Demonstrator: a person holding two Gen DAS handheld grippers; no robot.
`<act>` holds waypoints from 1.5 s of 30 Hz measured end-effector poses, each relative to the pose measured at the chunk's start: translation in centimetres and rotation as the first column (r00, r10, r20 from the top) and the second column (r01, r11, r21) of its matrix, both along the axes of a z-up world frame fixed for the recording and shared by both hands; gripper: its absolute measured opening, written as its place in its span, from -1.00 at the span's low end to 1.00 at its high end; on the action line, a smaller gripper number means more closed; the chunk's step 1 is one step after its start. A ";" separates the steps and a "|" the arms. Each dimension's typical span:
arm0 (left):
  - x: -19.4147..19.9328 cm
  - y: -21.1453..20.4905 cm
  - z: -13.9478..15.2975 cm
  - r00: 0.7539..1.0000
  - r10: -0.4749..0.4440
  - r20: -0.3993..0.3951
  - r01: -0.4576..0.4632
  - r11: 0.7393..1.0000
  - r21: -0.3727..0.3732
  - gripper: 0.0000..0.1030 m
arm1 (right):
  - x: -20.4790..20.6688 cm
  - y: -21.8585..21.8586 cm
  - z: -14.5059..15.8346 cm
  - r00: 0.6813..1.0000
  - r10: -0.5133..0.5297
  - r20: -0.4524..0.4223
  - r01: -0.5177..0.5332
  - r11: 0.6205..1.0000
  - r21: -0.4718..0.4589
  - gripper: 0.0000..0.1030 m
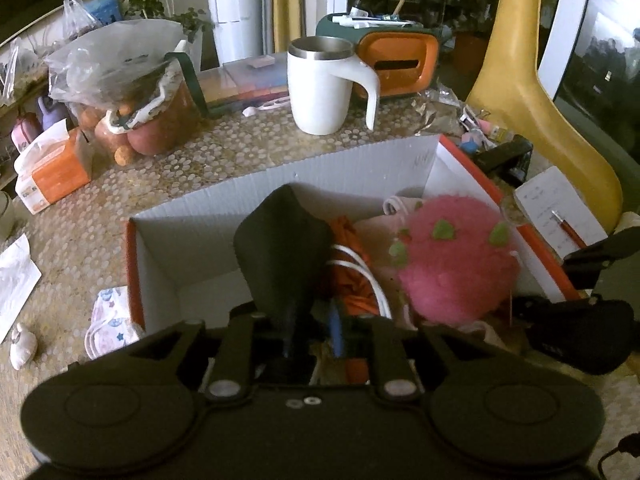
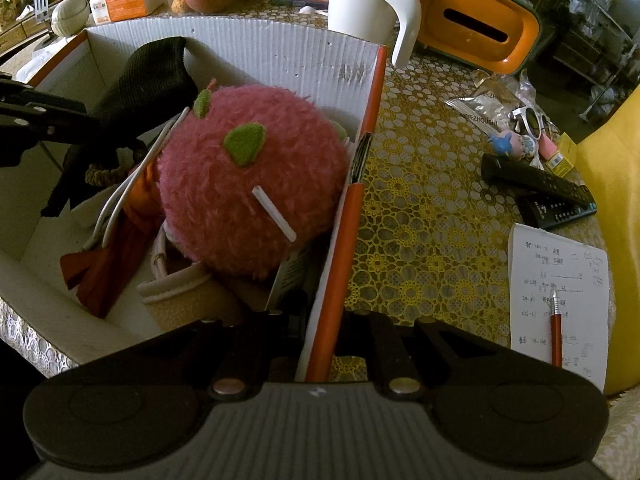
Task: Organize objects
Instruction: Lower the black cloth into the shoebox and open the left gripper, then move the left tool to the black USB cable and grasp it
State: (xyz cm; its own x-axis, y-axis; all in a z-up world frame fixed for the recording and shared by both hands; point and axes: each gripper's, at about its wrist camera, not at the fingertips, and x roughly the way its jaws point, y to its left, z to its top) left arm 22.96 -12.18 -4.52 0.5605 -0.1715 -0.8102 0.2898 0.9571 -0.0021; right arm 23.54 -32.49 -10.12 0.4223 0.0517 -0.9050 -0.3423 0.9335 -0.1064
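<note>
A white corrugated box [image 1: 320, 168] with orange outer sides stands on the patterned table; the right wrist view shows its far wall [image 2: 280, 48]. Inside lie a pink plush ball [image 1: 452, 264] [image 2: 248, 176], an orange cloth [image 1: 352, 272] [image 2: 108, 264] and a white cable [image 1: 360, 264]. A black soft pouch [image 1: 280, 240] [image 2: 148, 80] stands upright in the box, its top leaning on the far wall. Its lower end sits between the jaws of my left gripper [image 1: 312, 328], which are slightly apart, with a gap beside the pouch. My right gripper [image 2: 324, 320] is shut on the box's orange right wall.
Behind the box stand a white mug [image 1: 320, 88], an orange tissue holder [image 1: 396, 64] and a bag of fruit [image 1: 132, 92]. Right of the box lie two remotes [image 2: 540, 184] and a notepad with a pen [image 2: 560, 300]. A yellow chair [image 1: 540, 100] borders the table.
</note>
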 end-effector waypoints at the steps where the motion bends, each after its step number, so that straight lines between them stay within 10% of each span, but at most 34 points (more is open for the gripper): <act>1: -0.1 0.1 0.1 1.000 -0.001 0.000 0.001 1.000 -0.002 -0.65 | 0.0 0.0 0.0 1.000 0.001 0.000 -0.001 1.000 -0.001 -0.79; 45: -4.4 13.7 2.0 0.974 0.171 0.146 -0.165 0.985 -0.052 0.79 | -0.3 -3.0 -0.5 0.998 -0.050 -0.027 0.051 0.998 0.036 -0.80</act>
State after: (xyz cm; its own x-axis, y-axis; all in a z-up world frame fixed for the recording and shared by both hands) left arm 18.53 1.52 -2.52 0.6978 -0.0950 -0.7099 0.1250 0.9921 -0.0100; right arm 23.23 -35.53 -10.58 0.4018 0.0636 -0.9135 -0.2965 0.9529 -0.0640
